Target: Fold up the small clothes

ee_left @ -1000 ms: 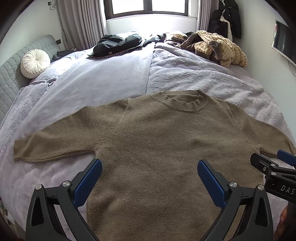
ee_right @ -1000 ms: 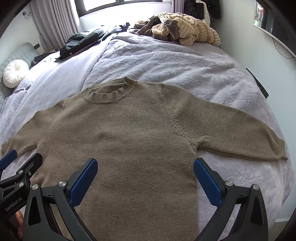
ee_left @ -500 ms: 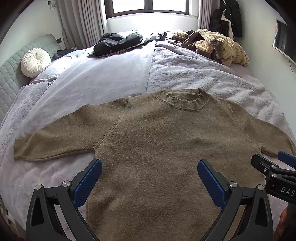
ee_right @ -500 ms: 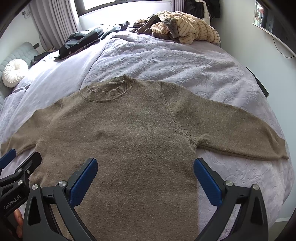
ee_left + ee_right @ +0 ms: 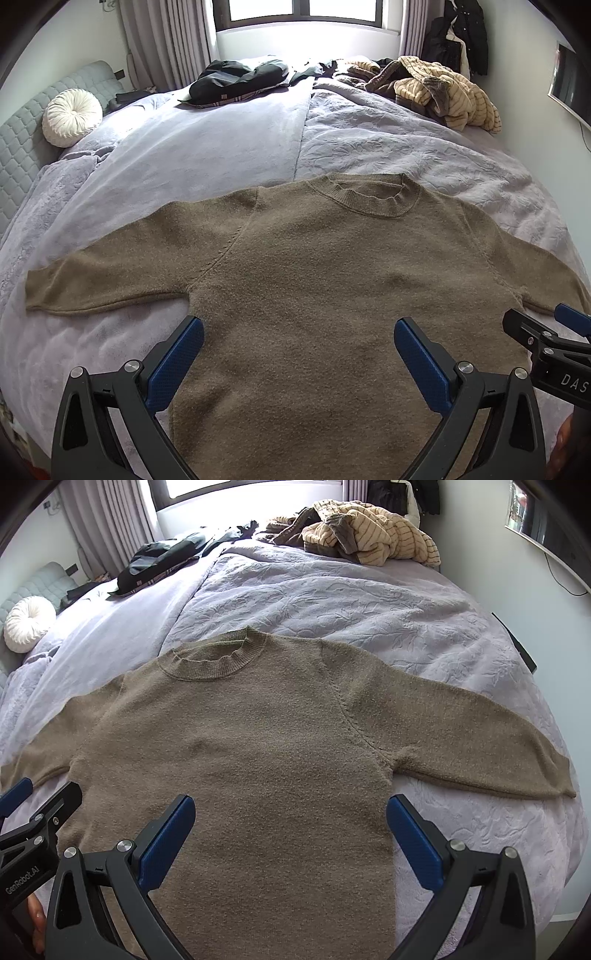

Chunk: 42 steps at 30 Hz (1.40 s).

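A brown knit sweater (image 5: 325, 280) (image 5: 258, 746) lies flat and face up on the lilac bed cover, collar away from me, both sleeves spread out to the sides. My left gripper (image 5: 298, 334) hovers open above the lower left part of its body, holding nothing. My right gripper (image 5: 290, 812) hangs open above the lower right part, its right finger past the sweater's side edge. Each gripper's black frame shows at the edge of the other's view. The sweater's hem is hidden below both views.
The bed cover (image 5: 221, 140) stretches far behind the sweater. A black garment (image 5: 236, 79) and a heap of striped cream clothes (image 5: 443, 92) lie near the window. A round white cushion (image 5: 72, 116) rests by the grey headboard. A wall stands close on the right.
Both views have edged slightly back and up, so the sweater sits a touch lower in frame. The sweater itself has not moved and both grippers stay open.
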Tool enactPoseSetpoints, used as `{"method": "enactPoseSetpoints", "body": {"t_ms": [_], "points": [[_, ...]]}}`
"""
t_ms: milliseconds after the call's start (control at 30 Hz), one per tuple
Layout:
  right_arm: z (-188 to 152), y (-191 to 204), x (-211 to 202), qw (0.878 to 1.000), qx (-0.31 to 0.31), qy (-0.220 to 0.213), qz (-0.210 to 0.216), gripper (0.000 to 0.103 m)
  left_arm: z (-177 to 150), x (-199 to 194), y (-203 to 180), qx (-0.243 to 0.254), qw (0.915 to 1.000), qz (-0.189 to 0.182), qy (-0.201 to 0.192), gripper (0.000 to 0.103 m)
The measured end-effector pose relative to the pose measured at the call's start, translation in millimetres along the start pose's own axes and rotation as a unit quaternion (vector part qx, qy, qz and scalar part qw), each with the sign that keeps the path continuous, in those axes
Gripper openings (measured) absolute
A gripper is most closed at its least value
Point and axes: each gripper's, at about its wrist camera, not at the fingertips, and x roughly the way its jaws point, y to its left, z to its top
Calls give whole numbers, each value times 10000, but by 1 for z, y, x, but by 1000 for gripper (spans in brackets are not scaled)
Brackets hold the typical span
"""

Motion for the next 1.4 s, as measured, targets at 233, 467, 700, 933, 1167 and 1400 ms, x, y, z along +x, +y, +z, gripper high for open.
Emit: {"method": "enactPoseSetpoints", "body": {"t_ms": [233, 467, 700, 933, 1167, 1400], "points": [[1, 4, -1, 10000, -50, 11, -4, 103, 1, -2, 3, -32, 10000, 58, -21, 103], [1, 5, -1, 10000, -54, 11, -10, 103, 1, -2, 5, -67, 10000, 38, -5, 103], [2, 6, -1, 10000, -49, 20, -8, 103, 1, 0, 5, -56, 10000, 33, 9, 103], [2, 8, 1, 10000, -68, 57, -18, 103, 2, 3, 5, -106, 9999, 52, 44, 103], [2, 8, 3, 10000, -69, 60, -17, 103, 3, 13, 12, -272, 9994, 14, 192, 103], [2, 11, 8, 9999, -77, 97, -14, 103, 2, 15, 15, -231, 9996, 36, 149, 103]]}}
